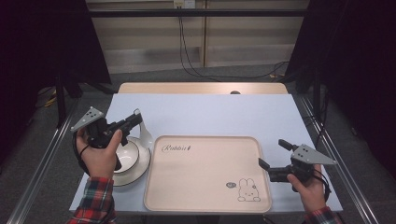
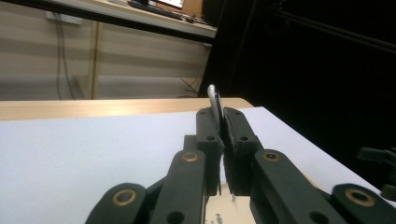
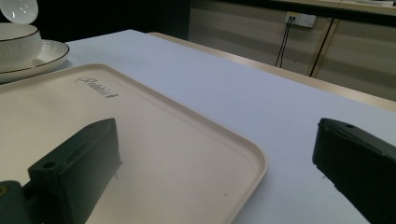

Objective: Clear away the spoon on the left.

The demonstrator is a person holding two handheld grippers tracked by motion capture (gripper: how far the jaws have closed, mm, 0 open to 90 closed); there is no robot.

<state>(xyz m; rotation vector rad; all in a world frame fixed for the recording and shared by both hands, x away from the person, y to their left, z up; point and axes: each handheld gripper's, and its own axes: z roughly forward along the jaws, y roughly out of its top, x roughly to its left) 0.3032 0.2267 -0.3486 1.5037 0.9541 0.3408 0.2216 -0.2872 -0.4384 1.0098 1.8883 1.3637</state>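
Observation:
My left gripper is shut on the handle of a white ceramic spoon, which hangs down over the rim of a white gold-edged bowl standing on a matching plate. The spoon's handle tip sticks up between the closed jaws of that gripper. A beige tray with a rabbit drawing lies in the middle. My right gripper is open at the tray's right edge, one jaw over the tray and one over the table, with nothing between them.
The light blue table top stretches behind the tray, with a wooden strip along its far edge. Dark frame posts stand at both sides. The bowl and plate lie far left in the right gripper view.

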